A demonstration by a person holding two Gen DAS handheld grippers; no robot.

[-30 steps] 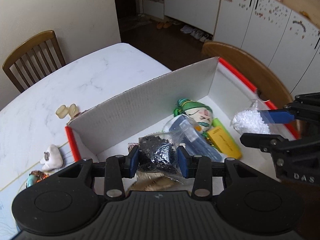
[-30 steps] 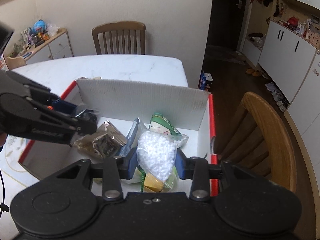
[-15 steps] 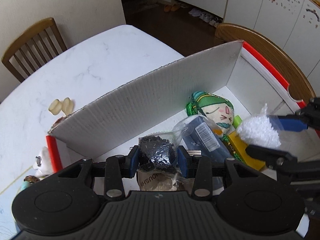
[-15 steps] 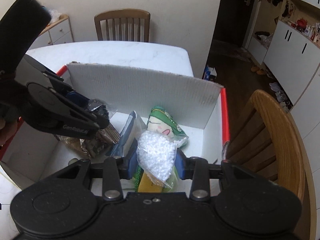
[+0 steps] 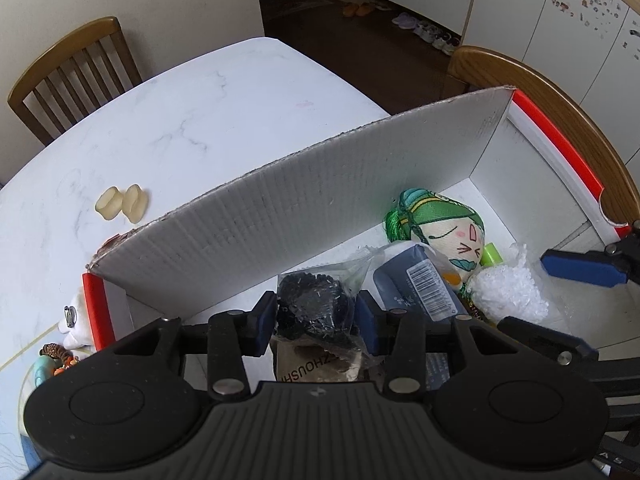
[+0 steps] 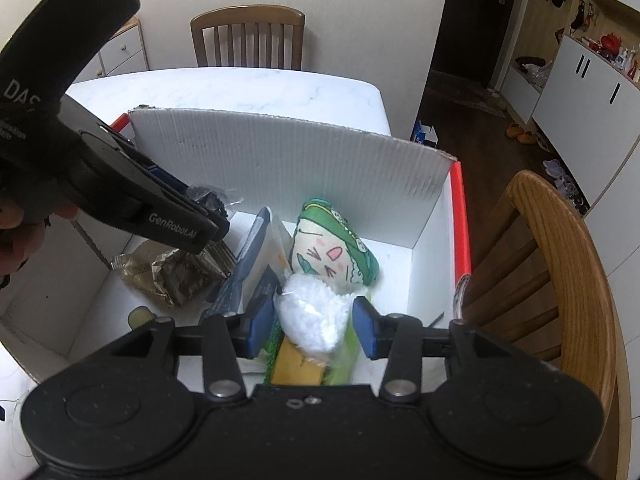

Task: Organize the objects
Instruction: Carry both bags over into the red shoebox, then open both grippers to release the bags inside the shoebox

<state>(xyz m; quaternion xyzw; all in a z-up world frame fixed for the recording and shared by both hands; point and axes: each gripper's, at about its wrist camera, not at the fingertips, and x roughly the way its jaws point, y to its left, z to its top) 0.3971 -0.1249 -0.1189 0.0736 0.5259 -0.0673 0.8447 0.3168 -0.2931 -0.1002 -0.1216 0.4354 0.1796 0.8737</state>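
Both grippers have sunk into the white cardboard box [image 5: 304, 208], jaws just easing apart: left gripper [image 5: 316, 316] seemingly loose around the black-bead bag [image 5: 316, 312], right gripper [image 6: 314, 322] clear of the white-pellet bag [image 6: 314, 320], which could slide off the yellow pack [image 6: 298, 368] beneath its fingers.

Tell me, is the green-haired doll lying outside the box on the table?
No, the doll lies inside the box, on its floor beside a blue packet.
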